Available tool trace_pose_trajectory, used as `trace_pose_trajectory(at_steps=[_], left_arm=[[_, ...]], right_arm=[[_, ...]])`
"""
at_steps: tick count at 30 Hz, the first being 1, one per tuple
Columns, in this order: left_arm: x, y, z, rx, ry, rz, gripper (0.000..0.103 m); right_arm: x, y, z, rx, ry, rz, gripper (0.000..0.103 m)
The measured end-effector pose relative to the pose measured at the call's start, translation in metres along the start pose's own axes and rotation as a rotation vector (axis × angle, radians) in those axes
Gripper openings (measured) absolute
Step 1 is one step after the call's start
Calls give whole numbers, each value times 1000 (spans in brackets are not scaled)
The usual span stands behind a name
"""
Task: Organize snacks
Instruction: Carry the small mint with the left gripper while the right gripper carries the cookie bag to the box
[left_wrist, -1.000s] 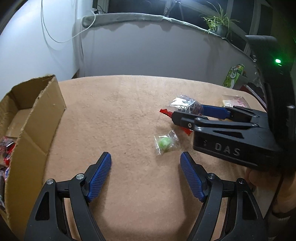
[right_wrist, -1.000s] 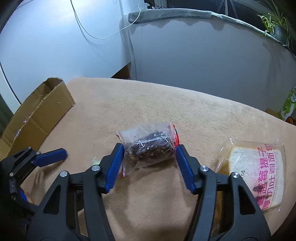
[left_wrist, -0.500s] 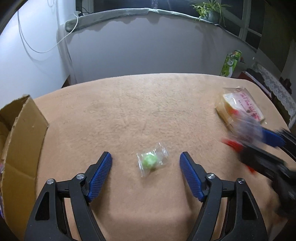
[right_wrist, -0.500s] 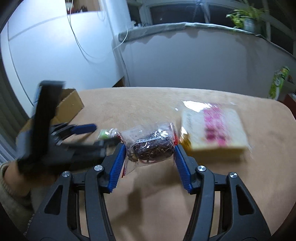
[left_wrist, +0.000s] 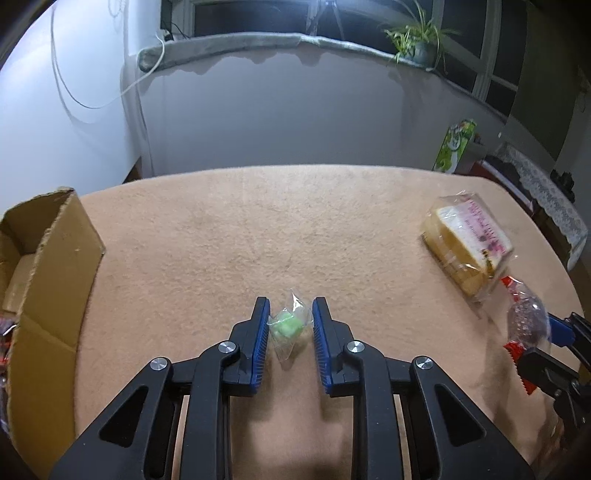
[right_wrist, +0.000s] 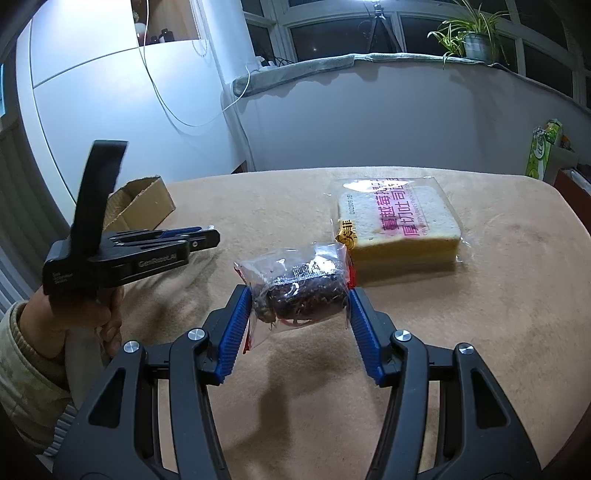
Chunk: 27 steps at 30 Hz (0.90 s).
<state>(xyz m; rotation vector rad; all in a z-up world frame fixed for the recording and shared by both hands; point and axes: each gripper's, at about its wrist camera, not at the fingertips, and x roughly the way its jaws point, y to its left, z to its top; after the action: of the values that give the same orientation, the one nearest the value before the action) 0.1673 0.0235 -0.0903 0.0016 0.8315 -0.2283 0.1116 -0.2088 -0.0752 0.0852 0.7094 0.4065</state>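
The left tongs (left_wrist: 289, 328), which stood wide apart half a second ago with the green candy (left_wrist: 288, 325) lying loose between them, have been drawn in around it. The blue pads (left_wrist: 263, 332) are now seen close on either side of the wrapper: the left pad appears to touch it, while a thin gap may remain at the right, so a full clamp cannot be confirmed. The candy is judged to rest on the tabletop (left_wrist: 258, 236), near its front edge.

The right tongs (right_wrist: 299, 306) have been carried away from the middle of the tabletop towards the bread (right_wrist: 399, 225), and are kept clamped on the dark snack (right_wrist: 303, 291), which is held clear of the surface just in front of the bread pack. In the left view the same snack (left_wrist: 526, 321) is seen at the far right, close to the bread (left_wrist: 469, 243).

For the task, this is taken to mean that one snack is already in hand and a second is about to be secured, so both could be carried off together.

The only container is the box (left_wrist: 48, 266) at the left edge, open at the top. Red wrappers (left_wrist: 5, 328) are glimpsed low inside it; the rest of its contents is hidden by the flap. In the right view the box (right_wrist: 144, 203) is seen beyond the left tongs (right_wrist: 207, 236), well apart from both held snacks.
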Motion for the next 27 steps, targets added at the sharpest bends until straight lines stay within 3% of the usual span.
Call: trace_pose_trajectory(at_steps=[15, 27], left_arm=[[-60, -3, -13, -32, -129, -25, 22], [-123, 18, -15, -65, -259, -14, 22]], right_arm=[[-15, 11, -3, -10, -34, -3, 57], [-23, 54, 15, -72, -66, 23, 57]])
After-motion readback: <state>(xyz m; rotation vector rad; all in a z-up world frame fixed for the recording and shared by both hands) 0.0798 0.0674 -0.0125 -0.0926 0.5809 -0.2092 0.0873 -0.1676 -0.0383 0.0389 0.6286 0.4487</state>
